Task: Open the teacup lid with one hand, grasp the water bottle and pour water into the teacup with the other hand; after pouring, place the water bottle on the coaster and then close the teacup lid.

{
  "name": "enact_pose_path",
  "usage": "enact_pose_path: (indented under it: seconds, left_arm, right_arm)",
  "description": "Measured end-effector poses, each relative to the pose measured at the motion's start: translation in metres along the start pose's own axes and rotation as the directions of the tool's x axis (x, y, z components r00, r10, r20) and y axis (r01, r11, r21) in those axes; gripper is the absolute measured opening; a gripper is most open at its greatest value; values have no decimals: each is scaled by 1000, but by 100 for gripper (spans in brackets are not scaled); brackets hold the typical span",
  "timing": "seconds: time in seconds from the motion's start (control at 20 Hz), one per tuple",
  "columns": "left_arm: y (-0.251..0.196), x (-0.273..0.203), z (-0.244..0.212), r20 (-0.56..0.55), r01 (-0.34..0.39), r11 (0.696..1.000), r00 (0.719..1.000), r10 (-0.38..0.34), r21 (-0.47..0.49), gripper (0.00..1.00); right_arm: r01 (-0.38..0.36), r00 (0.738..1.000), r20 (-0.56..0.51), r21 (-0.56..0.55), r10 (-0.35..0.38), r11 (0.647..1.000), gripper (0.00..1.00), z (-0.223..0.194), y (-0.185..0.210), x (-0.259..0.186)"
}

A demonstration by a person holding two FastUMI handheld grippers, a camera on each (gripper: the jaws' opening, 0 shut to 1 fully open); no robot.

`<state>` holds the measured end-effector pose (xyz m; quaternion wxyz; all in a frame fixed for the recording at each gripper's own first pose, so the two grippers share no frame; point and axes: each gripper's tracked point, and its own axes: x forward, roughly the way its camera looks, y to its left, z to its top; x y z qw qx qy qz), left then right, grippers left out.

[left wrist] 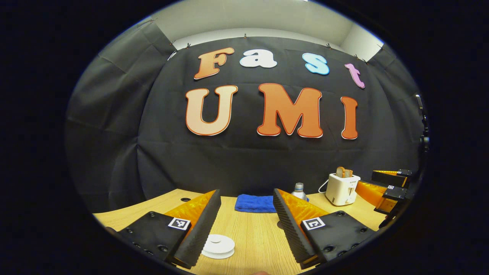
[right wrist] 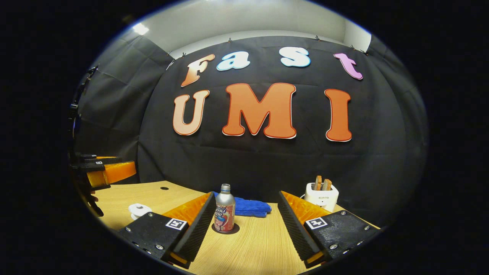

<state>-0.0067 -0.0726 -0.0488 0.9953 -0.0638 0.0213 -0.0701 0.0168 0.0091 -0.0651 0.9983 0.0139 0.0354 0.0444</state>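
Left gripper — two wedge-shaped fingers with ribbed inner faces, set on flat black plates studded with round screws; each plate bears a small square black-and-white marker. Right gripper — same build: ribbed wedges, screwed black plates, one square marker per side.

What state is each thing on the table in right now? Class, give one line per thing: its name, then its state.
Teacup: lid on, closed.
Water bottle: upright on the coaster, no cap visible on its neck.
Toaster: upright, two slices of bread sticking up from its slots.
Blue cloth: lying folded on the table.
Left gripper: open, holding nothing.
Right gripper: open, holding nothing.
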Motion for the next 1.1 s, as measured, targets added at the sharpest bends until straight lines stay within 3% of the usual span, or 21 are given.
enact_pose_path:
  seconds: [0.05, 0.1, 0.2, 0.25, 0.3, 0.55, 0.8, 0.85, 0.9, 0.95, 1.0, 1.1]
  left_arm:
    - [2, -2, 1, -1, -5, 1000, 1000, 5, 0, 88]
    - [3, -4, 3, 4, -12, 1000, 1000, 12, 3, 94]
    - [9, -5, 8, 17, -30, 999, 999, 30, 15, 94]
    - [11, -5, 10, 22, -39, 999, 999, 38, 16, 88]
    - [13, -4, 12, 27, -41, 999, 999, 41, 13, 91]
    - [23, -4, 23, 46, -59, 998, 997, 57, 27, 88]
    - [28, -1, 32, 53, -64, 998, 997, 62, 23, 94]
    - [30, -1, 33, 53, -63, 998, 997, 62, 22, 87]
    - [28, -1, 35, 55, -52, 999, 997, 51, 10, 87]
    - [24, -2, 38, 60, -40, 999, 997, 40, -5, 94]
    - [25, -2, 40, 64, -39, 999, 997, 40, -8, 87]
    - [29, -2, 42, 69, -45, 999, 997, 45, 1, 87]
  right_arm:
    - [1, 1000, -5, 0, -1, 1000, 97, 0, 0, 2]
    - [-2, 1000, -9, 5, 3, 1000, 97, 1, 2, 3]
    - [-10, 1000, -25, 10, 10, 1000, 97, -3, 6, 7]
    - [-11, 1000, -27, 9, 11, 1000, 97, -2, 8, 7]
    - [-13, 1000, -25, 4, 13, 1000, 97, 1, 9, 7]
    - [-2, 1000, -9, -12, 1, 1000, 97, 9, 11, 5]
    - [3, 1000, 15, -22, -3, 1000, 97, 24, 11, 2]
    - [1, 1000, 17, -22, -1, 1000, 97, 25, 11, 2]
    - [2, 1000, 18, -25, -2, 1000, 97, 27, 11, 3]
    - [4, 1000, 19, -29, -3, 1000, 97, 27, 10, 1]
    - [5, 1000, 21, -30, -4, 1000, 97, 29, 11, 1]
    - [3, 1000, 19, -28, -2, 1000, 97, 28, 11, -1]
